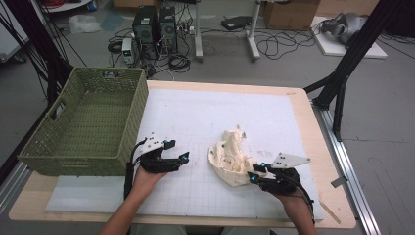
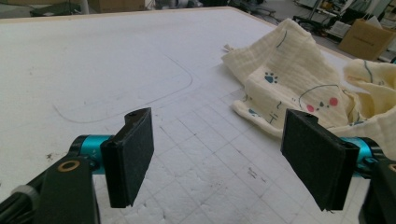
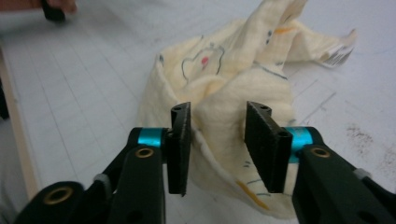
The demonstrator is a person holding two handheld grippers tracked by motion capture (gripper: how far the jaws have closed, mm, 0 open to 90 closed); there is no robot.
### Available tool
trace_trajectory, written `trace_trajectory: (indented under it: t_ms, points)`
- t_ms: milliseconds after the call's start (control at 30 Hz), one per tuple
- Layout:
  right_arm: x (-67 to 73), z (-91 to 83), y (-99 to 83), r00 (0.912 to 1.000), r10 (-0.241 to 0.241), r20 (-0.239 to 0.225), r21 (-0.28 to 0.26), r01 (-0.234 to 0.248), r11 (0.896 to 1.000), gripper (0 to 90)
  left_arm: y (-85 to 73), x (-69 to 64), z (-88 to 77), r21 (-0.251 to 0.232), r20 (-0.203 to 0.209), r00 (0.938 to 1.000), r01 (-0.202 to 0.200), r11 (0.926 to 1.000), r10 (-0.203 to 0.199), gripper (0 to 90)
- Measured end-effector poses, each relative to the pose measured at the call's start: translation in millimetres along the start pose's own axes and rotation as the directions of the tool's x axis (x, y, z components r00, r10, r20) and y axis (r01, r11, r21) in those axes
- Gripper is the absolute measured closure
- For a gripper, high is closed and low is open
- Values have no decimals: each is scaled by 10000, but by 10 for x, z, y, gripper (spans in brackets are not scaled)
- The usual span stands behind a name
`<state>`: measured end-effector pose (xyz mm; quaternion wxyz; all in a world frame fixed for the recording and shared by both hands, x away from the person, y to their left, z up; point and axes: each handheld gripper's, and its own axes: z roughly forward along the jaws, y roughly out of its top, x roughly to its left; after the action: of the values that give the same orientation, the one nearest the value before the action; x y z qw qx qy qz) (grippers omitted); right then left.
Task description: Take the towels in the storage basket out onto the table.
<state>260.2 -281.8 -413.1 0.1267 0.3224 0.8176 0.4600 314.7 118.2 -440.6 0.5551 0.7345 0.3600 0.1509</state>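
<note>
Desk [image 1: 293, 105] of pale wood is carrying a white gridded mat [image 1: 195, 122], with a green woven basket [image 1: 88, 122] sitting at its far left corner. Cream patterned cloth [image 1: 230, 156] is lying crumpled on the mat, right of centre, well apart from the basket. Right gripper [image 1: 252, 176] is resting at the cloth's near right edge; in the right gripper view its fingers [image 3: 180, 140] are standing partly apart, with a raised fold of the cloth [image 3: 224, 112] between them, and whether the pads are pressing on it cannot be told. Left gripper [image 1: 183, 159] is hovering near the basket's front right corner, its fingers [image 2: 130, 154] spreading wide over bare mat, with the cloth [image 2: 289, 79] just beyond its right finger.
</note>
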Motion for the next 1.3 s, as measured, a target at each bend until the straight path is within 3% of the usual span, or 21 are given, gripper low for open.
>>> trace_trajectory:
  t_ms: [67, 100, 233, 367, 467, 733, 967, 1100, 1133, 1200, 1233, 1267, 1300]
  points:
    - [-67, -86, -4, 9974, 571, 438, -830, -534, 9951, 490, -4, -8, 10, 44, 42, 10000, 8, 10000, -8, 286]
    - [-67, -86, -4, 9974, 571, 438, -830, -534, 9951, 490, -5, -10, 17, 57, 81, 10000, -36, 10000, 35, 286]
    - [-144, -145, -55, 9864, 1086, 1236, -1305, -923, 9871, 450, 6, -15, 63, 178, 172, 9998, -98, 9998, 95, 323]
    - [-196, -152, -79, 9763, 1389, 1657, -1481, -1146, 9823, 426, 31, -19, 153, 57, 195, 9997, 126, 9999, -127, 351]
    - [-209, -138, -72, 9731, 1381, 1842, -1543, -1101, 9819, 419, 91, -23, 272, 488, 198, 9997, 138, 9987, -147, 342]
    - [-208, -141, -68, 9703, 1334, 2020, -1480, -1044, 9835, 410, 362, -148, 722, 1040, 470, 9986, -289, 9942, 241, 319]
    - [-255, -189, -104, 9636, 1500, 2211, -1548, -1172, 9810, 393, 343, -301, 1105, 2210, 564, 9952, -900, 9711, 794, 321]
    - [-269, -190, -113, 9625, 1510, 2254, -1561, -1173, 9807, 387, 256, -369, 1212, 2979, 677, 9885, -1493, 9428, 1351, 346]
    - [-271, -190, -114, 9625, 1505, 2258, -1552, -1169, 9809, 385, 257, -390, 1212, 2978, 699, 9856, -1681, 9397, 1541, 370]
    - [-270, -186, -116, 9619, 1532, 2262, -1507, -1208, 9812, 381, 249, -419, 1208, 3028, 1051, 9774, -2073, 9302, 1836, 483]
    - [-270, -179, -114, 9624, 1505, 2261, -1493, -1185, 9817, 379, 246, -441, 1203, 3043, 1075, 9728, -2285, 9247, 2050, 604]
    - [-266, -174, -114, 9621, 1526, 2262, -1479, -1209, 9816, 379, 247, -449, 1192, 3024, 1365, 9677, -2447, 9213, 2122, 725]
    - [-266, -174, -114, 9621, 1526, 2262, -1479, -1209, 9816, 379, 251, -455, 1184, 3060, 1539, 9646, -2526, 9179, 2141, 725]
